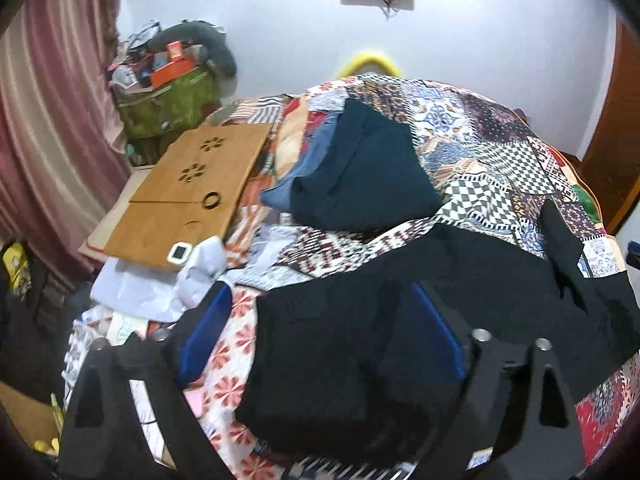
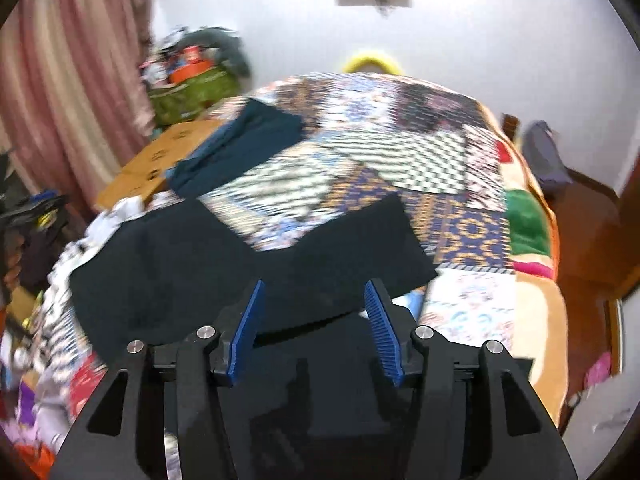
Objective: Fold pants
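Observation:
Black pants lie spread on the patchwork bedspread. In the left wrist view my left gripper is open, its blue fingers wide apart, with the pants' near end draped between them. In the right wrist view the pants lie across the bed just ahead. My right gripper is open and empty, its blue pads above the pants' near edge. The right view is motion-blurred.
A folded dark teal garment lies farther back on the bed, also in the right wrist view. A wooden lap desk and white cloths sit at the left. A green bag stands by the pink curtain.

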`<state>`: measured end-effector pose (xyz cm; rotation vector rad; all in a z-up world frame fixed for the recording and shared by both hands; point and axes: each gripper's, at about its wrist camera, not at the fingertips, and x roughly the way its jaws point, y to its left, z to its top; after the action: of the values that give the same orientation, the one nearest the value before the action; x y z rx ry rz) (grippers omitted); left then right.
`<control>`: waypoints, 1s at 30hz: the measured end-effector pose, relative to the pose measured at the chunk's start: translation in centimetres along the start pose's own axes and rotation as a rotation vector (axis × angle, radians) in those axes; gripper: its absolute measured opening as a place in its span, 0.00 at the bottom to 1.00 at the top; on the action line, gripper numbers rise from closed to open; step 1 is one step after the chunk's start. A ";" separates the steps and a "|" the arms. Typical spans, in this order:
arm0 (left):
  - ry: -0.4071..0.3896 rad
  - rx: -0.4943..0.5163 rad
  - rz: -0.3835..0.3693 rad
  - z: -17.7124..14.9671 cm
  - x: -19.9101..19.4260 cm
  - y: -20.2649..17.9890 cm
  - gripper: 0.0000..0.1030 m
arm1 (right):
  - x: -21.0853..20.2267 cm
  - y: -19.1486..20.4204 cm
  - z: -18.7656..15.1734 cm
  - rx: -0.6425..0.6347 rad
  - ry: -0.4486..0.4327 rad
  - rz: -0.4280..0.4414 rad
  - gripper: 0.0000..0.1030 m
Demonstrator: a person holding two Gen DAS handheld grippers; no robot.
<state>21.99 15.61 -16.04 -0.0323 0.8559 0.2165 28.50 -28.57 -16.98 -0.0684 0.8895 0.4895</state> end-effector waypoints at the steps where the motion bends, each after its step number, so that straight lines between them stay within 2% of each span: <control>1: 0.008 0.005 -0.008 0.3 0.7 -0.5 0.90 | 0.8 -0.8 0.3 0.006 0.015 -0.015 0.47; 9: 0.136 0.014 -0.062 1.7 7.3 -3.7 0.91 | 8.6 -5.5 2.2 0.009 0.174 -0.107 0.47; 15: 0.206 0.019 -0.071 1.1 10.7 -4.6 0.91 | 13.5 -7.9 2.0 0.017 0.278 -0.127 0.47; 17: 0.226 0.039 -0.061 0.6 11.6 -5.1 0.91 | 13.8 -7.7 1.5 -0.005 0.271 -0.133 0.47; 19: 0.241 0.053 -0.060 0.3 12.1 -5.4 0.91 | 13.9 -7.2 1.1 -0.035 0.271 -0.141 0.35; 20: 0.248 0.058 -0.060 0.0 12.3 -5.5 0.91 | 14.1 -7.0 1.0 -0.043 0.279 -0.139 0.22; 26: 0.238 0.082 -0.039 -0.5 11.9 -6.1 0.91 | 13.6 -6.1 0.4 -0.068 0.271 -0.140 0.10; 30: 0.234 0.088 -0.055 -0.5 10.8 -6.2 0.91 | 10.8 -5.8 1.2 -0.053 0.201 -0.147 0.09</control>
<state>29.67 11.41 -24.85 0.0008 1.0959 0.1244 37.62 -29.32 -25.30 -0.2335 1.0597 0.3733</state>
